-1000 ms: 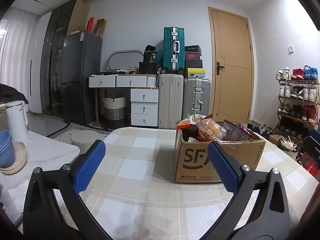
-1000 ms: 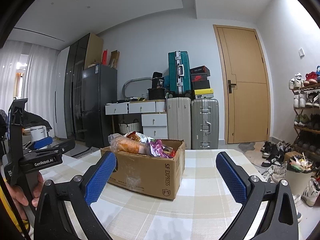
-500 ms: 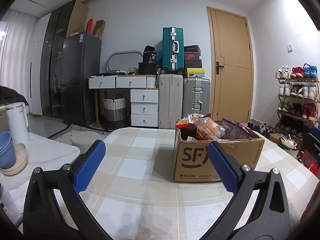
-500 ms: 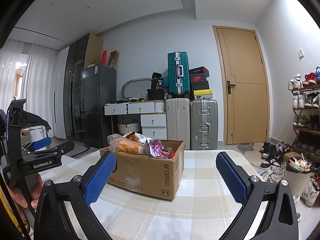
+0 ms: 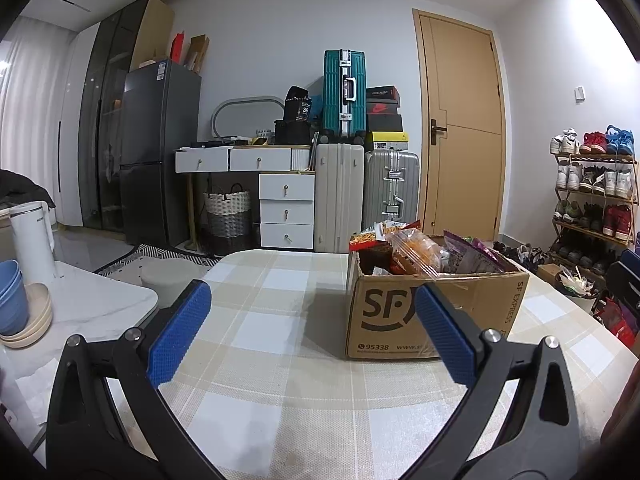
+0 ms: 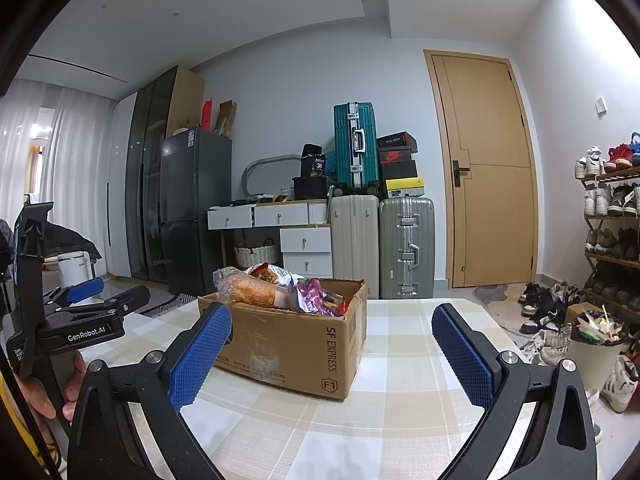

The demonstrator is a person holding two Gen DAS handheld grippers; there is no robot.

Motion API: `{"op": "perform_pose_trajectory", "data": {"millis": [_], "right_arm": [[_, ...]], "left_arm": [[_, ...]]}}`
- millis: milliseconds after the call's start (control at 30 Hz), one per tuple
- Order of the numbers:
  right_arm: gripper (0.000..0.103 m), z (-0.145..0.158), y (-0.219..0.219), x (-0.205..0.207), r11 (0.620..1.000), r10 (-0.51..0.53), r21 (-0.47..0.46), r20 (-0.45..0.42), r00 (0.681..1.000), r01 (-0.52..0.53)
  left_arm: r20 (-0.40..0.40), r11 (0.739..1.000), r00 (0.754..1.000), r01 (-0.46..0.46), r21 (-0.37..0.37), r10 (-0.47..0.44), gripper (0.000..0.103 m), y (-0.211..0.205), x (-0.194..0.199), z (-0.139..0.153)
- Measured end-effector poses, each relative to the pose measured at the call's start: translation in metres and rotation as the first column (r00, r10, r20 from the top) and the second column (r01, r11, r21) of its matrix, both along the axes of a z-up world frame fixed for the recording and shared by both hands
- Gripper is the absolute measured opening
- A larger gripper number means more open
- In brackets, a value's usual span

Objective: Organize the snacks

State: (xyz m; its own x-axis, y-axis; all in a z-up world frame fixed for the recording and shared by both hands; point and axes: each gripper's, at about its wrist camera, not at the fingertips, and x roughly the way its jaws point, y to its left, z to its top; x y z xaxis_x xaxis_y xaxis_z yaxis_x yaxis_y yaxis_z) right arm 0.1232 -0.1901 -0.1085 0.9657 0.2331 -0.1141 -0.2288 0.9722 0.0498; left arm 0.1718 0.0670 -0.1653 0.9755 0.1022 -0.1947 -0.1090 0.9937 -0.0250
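A brown SF Express cardboard box [image 5: 432,312] full of snack packets [image 5: 412,248] stands on the checked tablecloth [image 5: 280,320]. It also shows in the right wrist view [image 6: 296,344], with its snacks [image 6: 272,288] heaped above the rim. My left gripper [image 5: 310,328] is open and empty, held low over the table just left of the box. My right gripper [image 6: 332,344] is open and empty, facing the box's right corner. The left gripper also shows at the left edge of the right wrist view [image 6: 84,300].
A white side table [image 5: 80,304] at the left holds a white kettle [image 5: 32,244] and stacked bowls [image 5: 16,304]. Beyond the table are a fridge [image 5: 156,152], drawers [image 5: 286,208], suitcases [image 5: 366,192], a door [image 5: 460,132] and a shoe rack [image 5: 592,196].
The left wrist view has shifted very slightly; the box sits a touch further left in it. Both grippers stay open and nothing has been picked up.
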Motion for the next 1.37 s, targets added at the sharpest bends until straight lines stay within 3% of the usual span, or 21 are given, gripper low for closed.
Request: {"op": "perform_pose_trajectory", "data": {"millis": [1000, 1100, 1367], "right_arm": [[0.102, -0.003, -0.002, 0.001, 1.0, -0.012, 0.005, -0.004, 1.0, 0.012], [0.102, -0.004, -0.003, 0.001, 1.0, -0.015, 0.007, -0.008, 1.0, 0.015], [0.102, -0.004, -0.003, 0.002, 1.0, -0.016, 0.007, -0.009, 1.0, 0.017]], "left_arm": [[-0.016, 1.0, 1.0, -0.009, 0.004, 0.009, 0.102, -0.01, -0.015, -0.006], [-0.023, 0.999, 0.999, 0.024, -0.024, -0.025, 0.102, -0.009, -0.016, -0.007], [-0.013, 1.0, 1.0, 0.016, -0.02, -0.016, 0.102, -0.011, -0.03, 0.004]]}}
